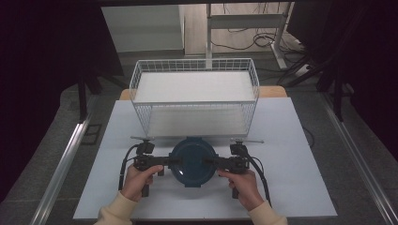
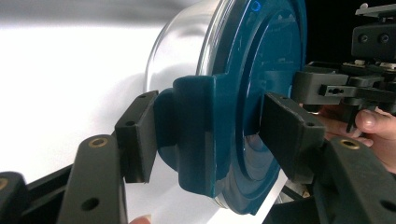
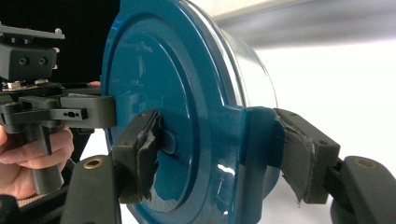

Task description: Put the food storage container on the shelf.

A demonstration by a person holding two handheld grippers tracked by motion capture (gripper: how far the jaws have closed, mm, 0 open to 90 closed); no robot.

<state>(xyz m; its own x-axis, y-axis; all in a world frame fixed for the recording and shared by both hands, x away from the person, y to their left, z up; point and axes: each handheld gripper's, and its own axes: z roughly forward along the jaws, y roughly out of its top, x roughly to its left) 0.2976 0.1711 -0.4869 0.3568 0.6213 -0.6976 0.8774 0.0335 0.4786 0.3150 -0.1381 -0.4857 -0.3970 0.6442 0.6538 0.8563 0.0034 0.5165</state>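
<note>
Now both hands work the blue lid.
Right hand-held gripper pinches its clip tight; left hand-held gripper should squeeze its clip evenly too.

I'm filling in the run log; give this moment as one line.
left gripper: jaws around container lid latch | right gripper: shut on opposite latch | wire basket: behind container

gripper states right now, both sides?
Left gripper: jaws straddle a side clip of the blue lid; whether the pads press on it cannot be told.
Right gripper: shut on the lid's opposite clip.
</note>
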